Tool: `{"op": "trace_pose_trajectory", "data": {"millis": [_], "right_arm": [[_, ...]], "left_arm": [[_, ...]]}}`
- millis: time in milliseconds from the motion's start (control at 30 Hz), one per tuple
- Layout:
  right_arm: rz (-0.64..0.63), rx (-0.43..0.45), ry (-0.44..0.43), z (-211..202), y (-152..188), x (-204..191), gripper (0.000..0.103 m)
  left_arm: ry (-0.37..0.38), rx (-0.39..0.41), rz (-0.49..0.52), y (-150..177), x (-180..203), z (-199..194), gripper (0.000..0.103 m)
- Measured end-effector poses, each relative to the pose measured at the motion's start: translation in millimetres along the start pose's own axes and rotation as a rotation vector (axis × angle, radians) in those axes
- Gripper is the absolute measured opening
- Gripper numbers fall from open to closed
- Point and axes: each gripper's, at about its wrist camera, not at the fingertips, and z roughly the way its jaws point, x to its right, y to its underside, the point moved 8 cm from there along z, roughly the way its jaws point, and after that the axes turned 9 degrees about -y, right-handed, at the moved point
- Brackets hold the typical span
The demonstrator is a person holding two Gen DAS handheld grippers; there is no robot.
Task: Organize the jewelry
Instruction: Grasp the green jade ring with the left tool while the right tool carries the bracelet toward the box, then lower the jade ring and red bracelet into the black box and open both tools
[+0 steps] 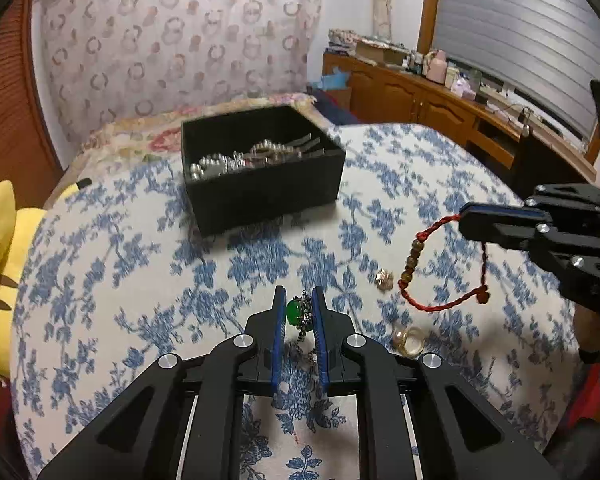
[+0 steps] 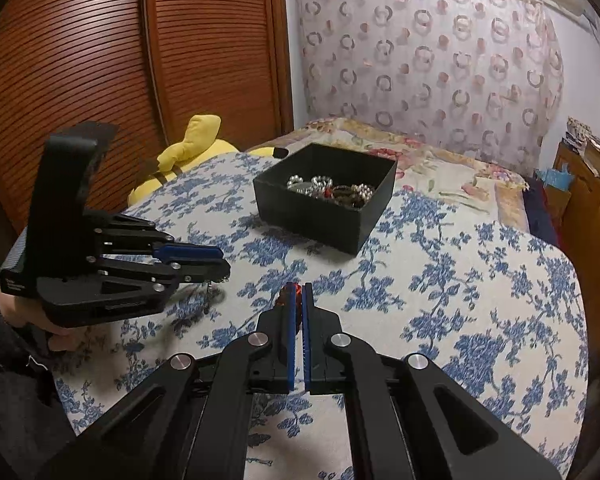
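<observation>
Left claw pinches green pendant; right claw grips bracelet.

Green-stone pendant on a dark chain — pinched upright in left gripper. Red cord bracelet with brownish beads — dangling from right gripper. Gold ring, small gold piece on bedspread. Black box heaped with jewelry.

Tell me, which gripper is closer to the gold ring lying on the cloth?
Left. The left gripper, shut on a green-stone pendant, sits just beside the gold ring. The right gripper hangs higher up, holding a red cord bracelet.
</observation>
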Motion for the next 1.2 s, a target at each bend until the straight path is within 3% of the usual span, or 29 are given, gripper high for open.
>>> {"op": "trace_pose_trajectory", "data": {"millis": [533,1200], "right_arm": [[-0.054,0.083,-0.029,2,-67,14,0.003],[-0.040,0.079,-0.049,51,-136,66,0.003]], "left_arm": [[-0.040,0.091,-0.041,-69,-22,-12,0.012],[-0.051,0.089,-0.090,-127,-53,26,0.012]]}}
